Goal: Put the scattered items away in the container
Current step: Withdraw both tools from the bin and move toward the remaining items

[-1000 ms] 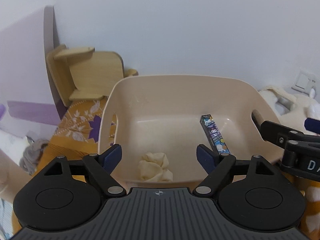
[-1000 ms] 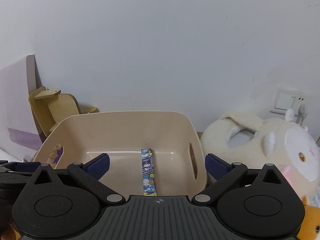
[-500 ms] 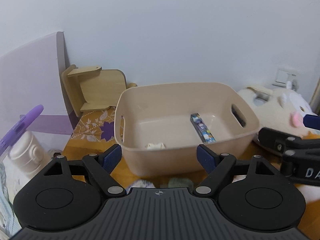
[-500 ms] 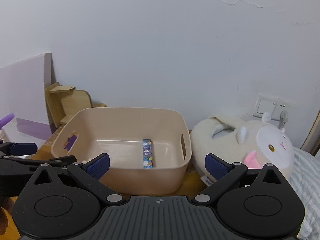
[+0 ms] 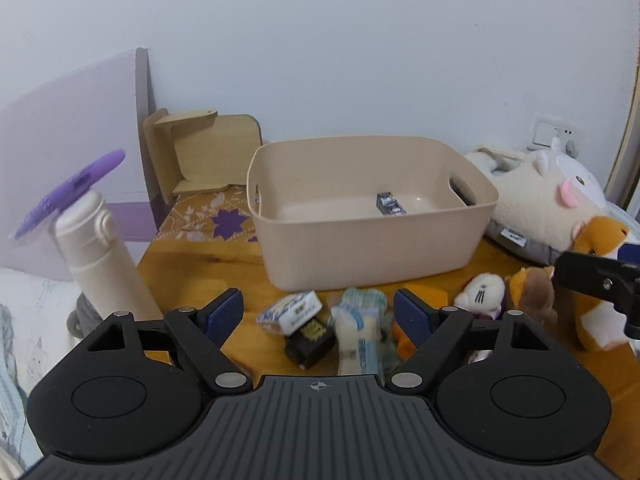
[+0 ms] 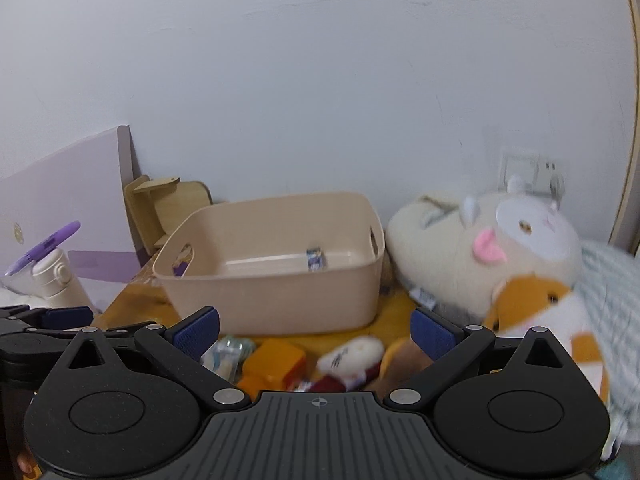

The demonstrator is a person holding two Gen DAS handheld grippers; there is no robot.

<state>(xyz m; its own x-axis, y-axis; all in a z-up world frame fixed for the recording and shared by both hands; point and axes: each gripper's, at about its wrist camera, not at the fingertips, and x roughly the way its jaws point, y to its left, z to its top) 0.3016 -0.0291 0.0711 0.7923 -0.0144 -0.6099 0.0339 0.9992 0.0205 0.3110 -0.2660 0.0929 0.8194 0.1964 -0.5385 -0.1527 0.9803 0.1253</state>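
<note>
Left wrist view: the left gripper hangs with its jaws wide apart and nothing between them, above the near part of the wooden table. The beige tub stands toward the table's far edge, by the wall; one small printed stick pack lies on its floor. In front of the tub's near wall a cluster of loose things lies unsorted: a white snack box, a dark wrapped bar, a pale packet and a small white plush toy. A white bottle with a purple pen over its cap stands at the left edge. The tip of the right gripper enters from the right.

Right wrist view: the right gripper is likewise spread, holding nothing. Below it lie the small plush and an orange block, blurred. A large cow plush rests against the tub's right side.

Step in hand, as judged: choosing the next piece. It should go well if each gripper takes one separate item at the cluster's rim, closes across its narrow side, then lifts clear of the tub's near wall before release
</note>
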